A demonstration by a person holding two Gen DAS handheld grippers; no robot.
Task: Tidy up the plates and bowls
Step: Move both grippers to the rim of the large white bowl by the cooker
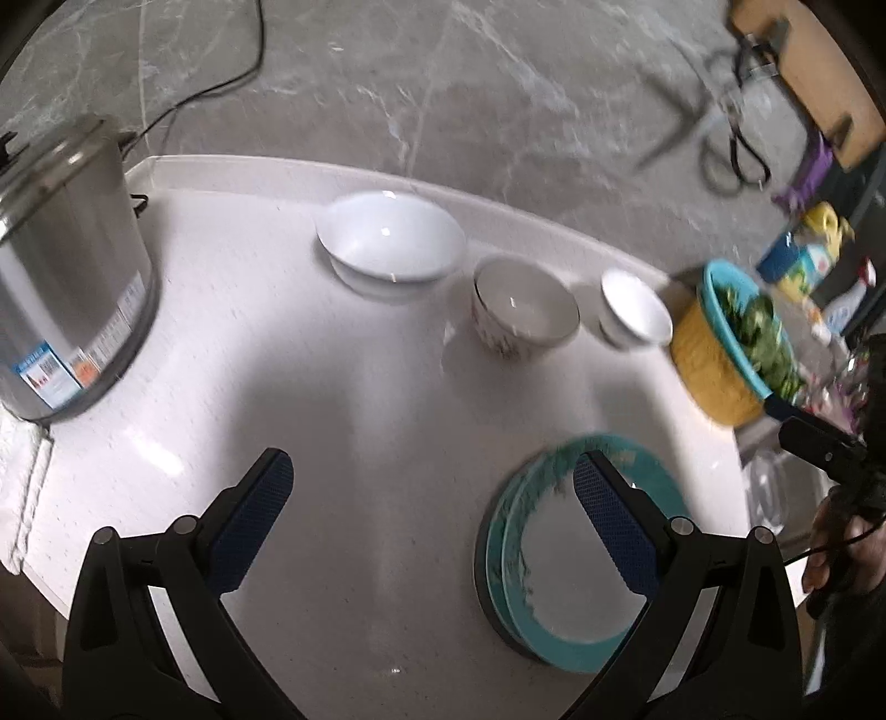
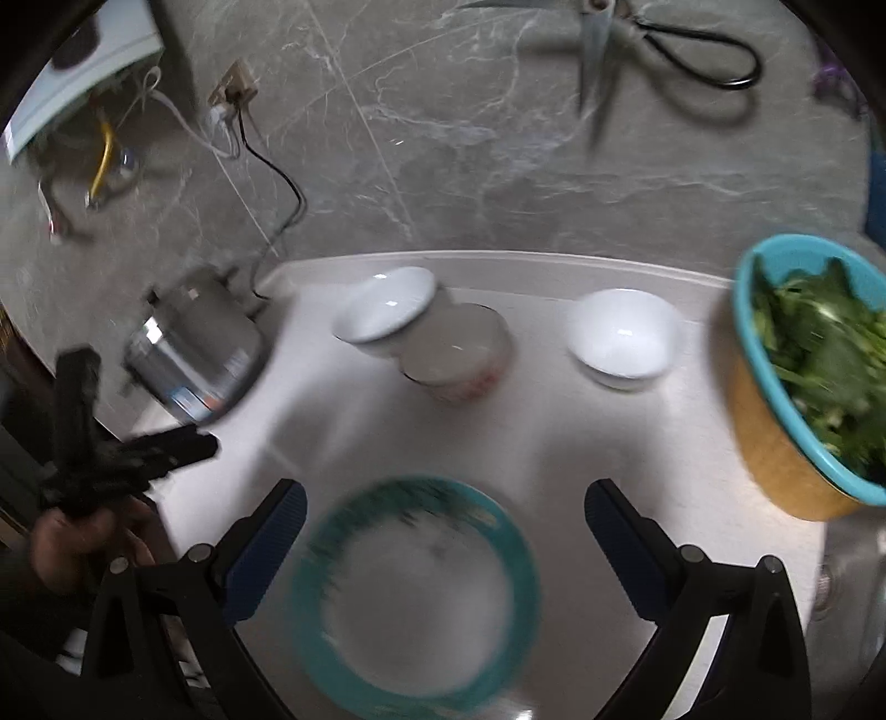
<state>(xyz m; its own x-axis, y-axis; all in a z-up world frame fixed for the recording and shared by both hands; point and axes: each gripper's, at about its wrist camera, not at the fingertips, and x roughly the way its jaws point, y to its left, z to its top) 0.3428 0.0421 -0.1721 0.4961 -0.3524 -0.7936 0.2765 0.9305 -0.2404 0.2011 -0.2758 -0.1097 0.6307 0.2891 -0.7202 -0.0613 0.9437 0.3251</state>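
Observation:
A stack of teal-rimmed plates [image 1: 570,581] [image 2: 415,592] lies on the white counter [image 1: 360,415] near its front edge. Along the back stand a wide white bowl [image 1: 390,241] [image 2: 387,304], a patterned bowl [image 1: 523,310] [image 2: 457,349] and a small white bowl [image 1: 637,313] [image 2: 623,332]. My left gripper [image 1: 432,465] hovers open over bare counter, left of the plates, its right finger overlapping their rim in the picture. My right gripper [image 2: 446,490] is open above the plates, apart from them. Neither gripper holds anything.
A steel pot [image 1: 66,266] [image 2: 194,354] with a black cord stands at the back left. A yellow basket with a teal strainer of greens [image 1: 736,338] [image 2: 814,376] sits at the right edge. Scissors [image 2: 609,33] hang on the marble wall. A folded cloth [image 1: 22,487] lies front left.

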